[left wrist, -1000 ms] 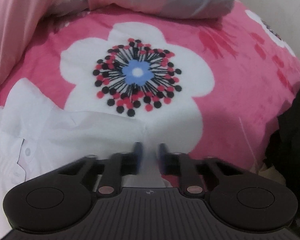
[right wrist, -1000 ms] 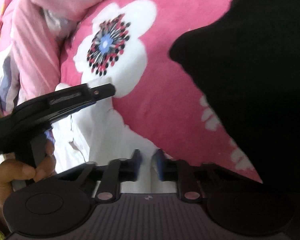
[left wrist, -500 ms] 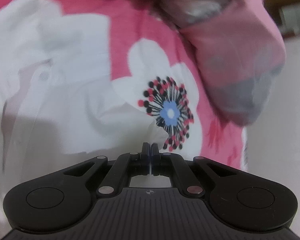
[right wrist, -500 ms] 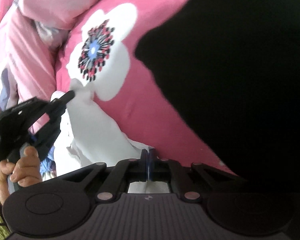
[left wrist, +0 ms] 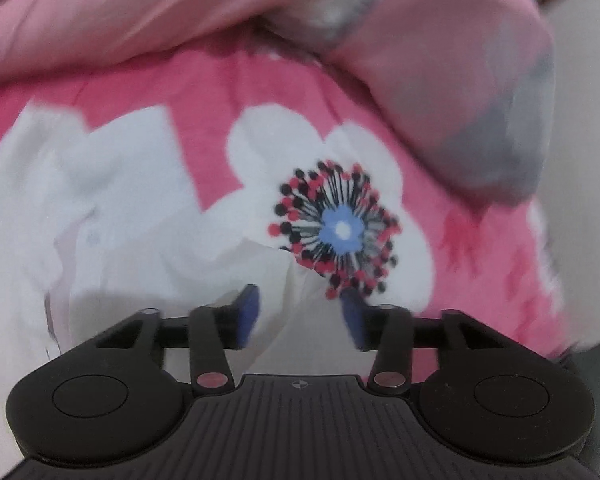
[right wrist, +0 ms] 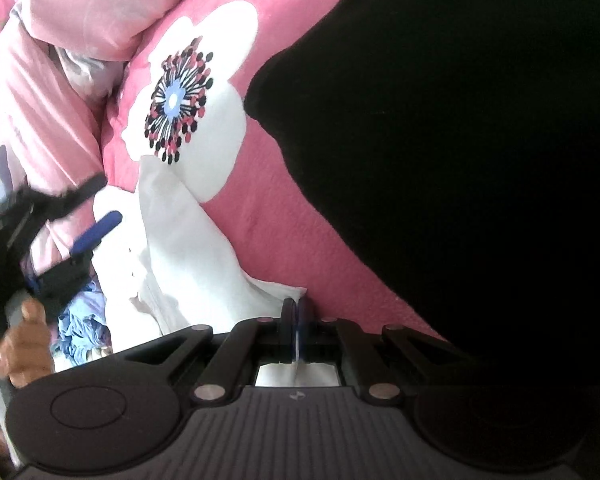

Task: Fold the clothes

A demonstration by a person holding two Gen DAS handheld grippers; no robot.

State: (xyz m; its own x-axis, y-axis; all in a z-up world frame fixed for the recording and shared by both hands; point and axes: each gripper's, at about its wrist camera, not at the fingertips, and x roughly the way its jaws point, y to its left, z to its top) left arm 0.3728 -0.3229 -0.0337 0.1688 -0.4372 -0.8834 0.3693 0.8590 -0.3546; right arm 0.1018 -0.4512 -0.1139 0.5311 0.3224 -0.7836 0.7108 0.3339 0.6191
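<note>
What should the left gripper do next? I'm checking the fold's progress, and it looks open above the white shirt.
Probably reach for another edge of the white shirt: the left gripper is open and holds nothing, while the right gripper is shut on a shirt corner.

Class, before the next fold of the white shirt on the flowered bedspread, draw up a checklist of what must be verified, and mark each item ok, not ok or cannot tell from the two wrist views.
1. Right claw shut on the white shirt: ok, cloth is pinched between its fingers.
2. Left claw free of the shirt: ok, its fingers stand apart with no cloth between them.
3. Shirt lying flat: not ok, it is wrinkled and bunched.
4. Black garment apart from the shirt: ok.
5. Pink quilt apart from the shirt: cannot tell.
</note>
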